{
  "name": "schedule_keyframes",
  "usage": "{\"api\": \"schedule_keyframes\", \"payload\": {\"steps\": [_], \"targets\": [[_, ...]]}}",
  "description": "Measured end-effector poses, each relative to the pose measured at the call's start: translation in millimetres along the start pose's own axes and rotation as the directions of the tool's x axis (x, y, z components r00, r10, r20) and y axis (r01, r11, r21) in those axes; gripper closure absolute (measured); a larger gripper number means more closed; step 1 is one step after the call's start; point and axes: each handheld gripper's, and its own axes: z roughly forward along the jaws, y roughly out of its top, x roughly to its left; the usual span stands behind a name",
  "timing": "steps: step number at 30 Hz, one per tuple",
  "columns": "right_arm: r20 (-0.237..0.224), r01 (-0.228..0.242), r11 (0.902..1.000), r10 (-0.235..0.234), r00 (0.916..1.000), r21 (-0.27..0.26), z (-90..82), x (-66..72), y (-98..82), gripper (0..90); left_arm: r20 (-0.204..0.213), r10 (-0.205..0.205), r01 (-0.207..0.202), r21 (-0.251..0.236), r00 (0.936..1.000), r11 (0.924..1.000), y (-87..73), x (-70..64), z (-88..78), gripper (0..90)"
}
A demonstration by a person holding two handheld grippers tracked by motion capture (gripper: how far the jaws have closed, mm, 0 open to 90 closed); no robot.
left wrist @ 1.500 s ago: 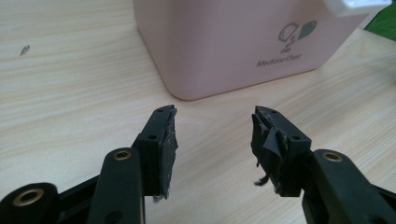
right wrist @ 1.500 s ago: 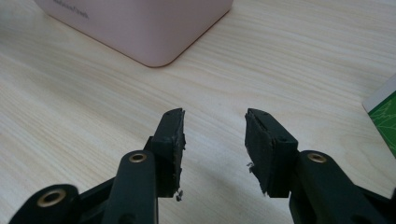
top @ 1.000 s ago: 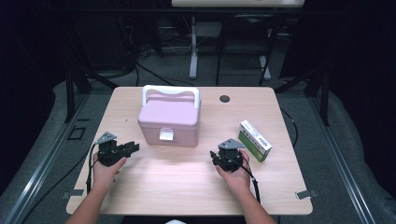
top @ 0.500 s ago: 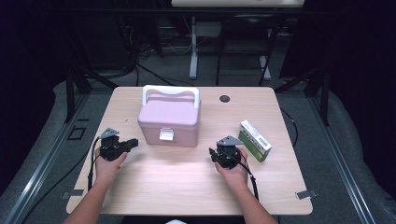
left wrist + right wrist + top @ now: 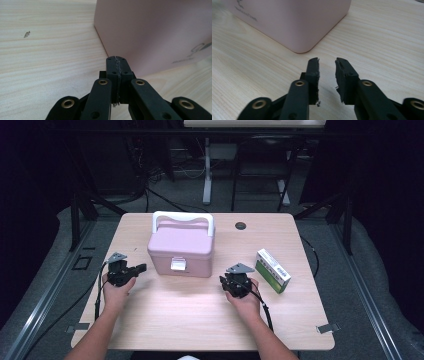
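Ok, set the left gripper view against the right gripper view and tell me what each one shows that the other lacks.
Left gripper view alone: the left gripper with jaws pressed together on nothing, having just closed, and a small dark mark on the wood. Right gripper view alone: the right gripper with a gap between its jaws, which have just been closing, and a rounded bottom corner of the box. Both share the pink storage box and the pale wooden table.

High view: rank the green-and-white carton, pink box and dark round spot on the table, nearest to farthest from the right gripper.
From the right gripper:
1. Green-and-white carton, just to its right near the table edge.
2. Pink box, to its left at table centre.
3. Dark round spot, at the far edge, beyond the gripper.
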Motion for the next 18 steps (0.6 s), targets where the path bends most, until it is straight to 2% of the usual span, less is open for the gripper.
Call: {"api": "schedule_keyframes", "payload": {"steps": [1, 2, 3, 5, 7, 9, 11, 13, 14, 16, 17, 18], "targets": [[-0.007, -0.005, 1.0, 0.005, 1.0, -0.007, 0.2, -1.0, 1.7, 78.5, 0.005, 0.01, -0.01, 0.011, 0.9999, 0.9999, 2.1, 1.2, 1.3, 90.0], [-0.007, -0.011, 0.9999, 0.01, 0.9999, -0.012, 0.0, -1.4, 4.0, 81.3, -0.005, 0.039, -0.039, 0.025, 0.9992, 0.9989, 5.1, 1.1, 2.3, 90.0], [0.003, 0.002, 0.9998, -0.002, 1.0, -0.018, 0.7, -1.5, 9.1, 85.1, -0.003, 0.044, -0.044, 0.015, 0.999, 0.9989, 7.3, 0.7, 3.9, 90.0], [0.01, 0.003, 0.9997, -0.003, 0.9999, -0.025, 1.7, -0.9, 11.1, 87.0, 0.007, 0.024, -0.024, -0.003, 0.9997, 0.9997, 9.4, 1.0, 6.8, 90.0], [0.019, 0.02, 0.9994, -0.02, 0.9996, -0.029, 2.7, -1.2, 14.9, 89.7, -0.008, 0.05, -0.05, 0.04, 0.9987, 0.998, 11.1, 1.7, 10.1, 90.0], [0.019, 0.02, 0.9994, -0.02, 0.9996, -0.029, 4.2, -2.8, 18.7, 90.0, -0.008, 0.043, -0.042, 0.031, 0.9991, 0.9986, 12.6, 2.1, 12.2, 90.0], [0.015, -0.001, 0.9995, 0.001, 0.9999, -0.032, 7.1, -7.2, 24.0, 90.0, 0.016, 0.048, -0.049, 0.029, 0.9987, 0.9984, 17.4, -0.5, 13.2, 90.0], [0.007, -0.017, 0.9993, 0.017, 0.9998, -0.033, 8.0, -9.5, 27.7, 90.0, 0.01, 0.053, -0.053, 0.017, 0.9985, 0.9984, 18.1, -1.9, 13.8, 90.0], [0.007, -0.017, 0.9993, 0.017, 0.9998, -0.033, 8.0, -9.5, 27.7, 90.0, 0.014, 0.043, -0.043, 0.007, 0.999, 0.999, 18.3, -2.3, 15.2, 90.0], [0.009, -0.005, 0.9988, 0.006, 0.9999, -0.048, 8.6, -10.5, 31.7, 90.0, 0.018, 0.034, -0.034, 0.019, 0.9993, 0.9992, 19.3, -1.3, 16.6, 90.0], [0.008, -0.007, 0.9984, 0.007, 0.9999, -0.057, 10.2, -10.0, 36.0, 90.0, 0.027, 0.051, -0.051, 0.011, 0.9983, 0.9986, 21.9, -3.1, 16.8, 90.0], [0.008, -0.007, 0.9984, 0.007, 0.9999, -0.057, 10.2, -10.0, 36.0, 90.0, 0.027, 0.051, -0.051, 0.011, 0.9983, 0.9986, 21.9, -3.1, 16.8, 90.0]]}}
